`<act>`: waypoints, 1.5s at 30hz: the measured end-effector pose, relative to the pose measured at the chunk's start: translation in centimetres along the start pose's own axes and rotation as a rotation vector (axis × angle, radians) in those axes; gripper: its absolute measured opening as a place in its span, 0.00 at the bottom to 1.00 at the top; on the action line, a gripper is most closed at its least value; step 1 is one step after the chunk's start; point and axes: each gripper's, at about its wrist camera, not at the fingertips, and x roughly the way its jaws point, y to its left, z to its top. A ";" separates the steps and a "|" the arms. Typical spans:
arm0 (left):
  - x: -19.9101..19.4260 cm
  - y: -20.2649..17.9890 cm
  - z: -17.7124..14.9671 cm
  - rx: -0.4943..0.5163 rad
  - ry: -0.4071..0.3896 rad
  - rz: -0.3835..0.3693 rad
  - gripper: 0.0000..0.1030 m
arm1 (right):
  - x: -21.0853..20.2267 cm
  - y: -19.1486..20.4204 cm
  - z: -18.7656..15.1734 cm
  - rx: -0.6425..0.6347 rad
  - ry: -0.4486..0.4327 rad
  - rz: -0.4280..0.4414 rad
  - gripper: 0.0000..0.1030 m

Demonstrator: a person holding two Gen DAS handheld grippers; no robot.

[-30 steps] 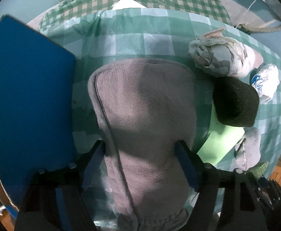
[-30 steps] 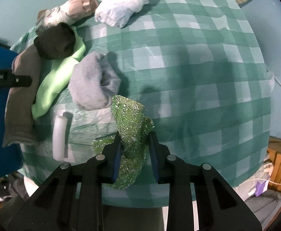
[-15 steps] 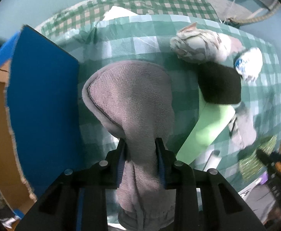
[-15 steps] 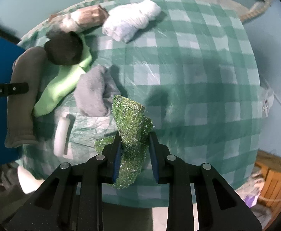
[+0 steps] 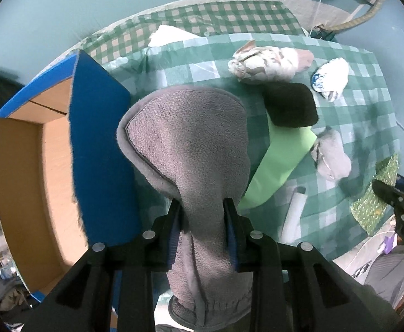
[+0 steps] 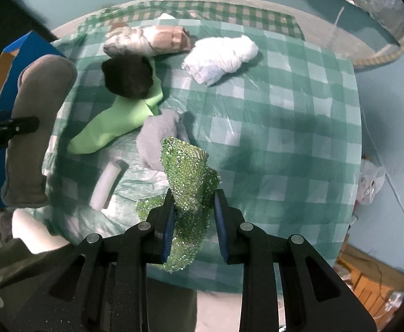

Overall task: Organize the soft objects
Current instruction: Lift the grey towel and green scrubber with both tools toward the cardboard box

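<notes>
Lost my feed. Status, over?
Left hand-held gripper shut on grey sock. Right shut on green scrubber. Blue box open beside left.

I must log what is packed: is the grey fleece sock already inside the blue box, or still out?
Out. The grey fleece sock hangs clamped in the left gripper, beside the blue box.

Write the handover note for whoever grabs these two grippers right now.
Left gripper: shut on the grey fleece sock, lifted beside the open blue box.
Right gripper: shut on the green sparkly cloth, raised above the table's near edge.
On the checked tablecloth: patterned roll, white bundle, black sock lying on the lime green sock, small grey sock, white tube.
Done: both picks. The visible part of the box holds nothing.
Left: probably box both held pieces, then the rest.
</notes>
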 end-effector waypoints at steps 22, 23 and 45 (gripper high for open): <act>-6.7 0.8 -3.7 0.028 -0.104 0.028 0.29 | -6.4 5.7 3.4 -0.169 -0.075 0.053 0.25; -6.9 0.9 -3.8 0.026 -0.109 0.027 0.28 | -6.7 6.0 3.6 -0.177 -0.080 0.056 0.25; -11.2 7.9 -6.4 -0.121 -0.175 0.056 0.29 | -9.6 16.0 7.8 -0.403 -0.123 0.126 0.25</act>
